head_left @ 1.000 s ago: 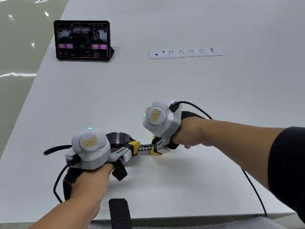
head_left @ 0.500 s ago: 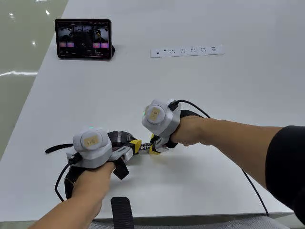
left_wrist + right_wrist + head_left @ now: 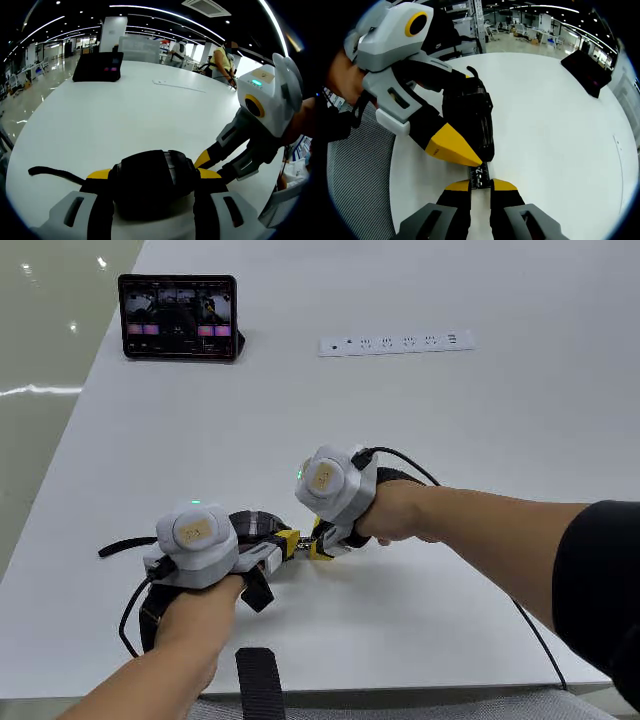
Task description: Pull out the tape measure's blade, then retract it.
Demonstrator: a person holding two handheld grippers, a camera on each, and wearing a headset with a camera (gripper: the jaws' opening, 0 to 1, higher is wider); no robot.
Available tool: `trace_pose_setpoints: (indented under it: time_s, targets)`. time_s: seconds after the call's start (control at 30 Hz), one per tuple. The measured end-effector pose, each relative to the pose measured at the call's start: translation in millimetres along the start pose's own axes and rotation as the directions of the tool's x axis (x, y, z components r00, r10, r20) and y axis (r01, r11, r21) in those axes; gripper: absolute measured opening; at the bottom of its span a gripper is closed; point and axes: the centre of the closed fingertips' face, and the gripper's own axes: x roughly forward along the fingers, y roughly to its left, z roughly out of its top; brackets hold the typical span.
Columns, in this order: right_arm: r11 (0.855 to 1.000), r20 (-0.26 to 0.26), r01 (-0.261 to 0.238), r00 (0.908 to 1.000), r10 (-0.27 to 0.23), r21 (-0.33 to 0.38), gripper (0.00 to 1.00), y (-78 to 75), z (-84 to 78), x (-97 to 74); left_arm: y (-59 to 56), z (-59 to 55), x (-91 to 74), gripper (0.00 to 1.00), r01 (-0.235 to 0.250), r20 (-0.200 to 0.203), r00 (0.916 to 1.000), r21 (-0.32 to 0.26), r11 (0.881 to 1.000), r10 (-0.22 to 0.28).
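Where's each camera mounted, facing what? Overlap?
Head view: headset, facing down at the table; both forearms, left gripper, right gripper.
Left gripper view: along own jaws shut on the tape measure; right gripper at right.
Right gripper view: along own jaws pinching the blade; left gripper upper left.
All share the tape measure.

Bright, even overhead light covers the smooth white table (image 3: 480,420) — only a faint, soft shadow lies beneath the right claw (image 3: 316,548). Small lamp reflections glint on the glossy grey-green floor (image 3: 40,330). The head view is sharp; both gripper views bend strongly toward their edges, curving the long ceiling light strips (image 3: 160,10).
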Motion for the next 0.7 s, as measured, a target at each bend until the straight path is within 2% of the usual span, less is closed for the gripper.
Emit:
trace_pose_setpoints:
  time_s: [0.7]
  targets:
    - [1.000,0.016,0.000,0.9999,0.000,0.006,0.10,0.3,8.8,5.3,-0.9,0.5,-0.5,0.60,0.001,0.001,1.0000,-0.001,1.000,-0.001]
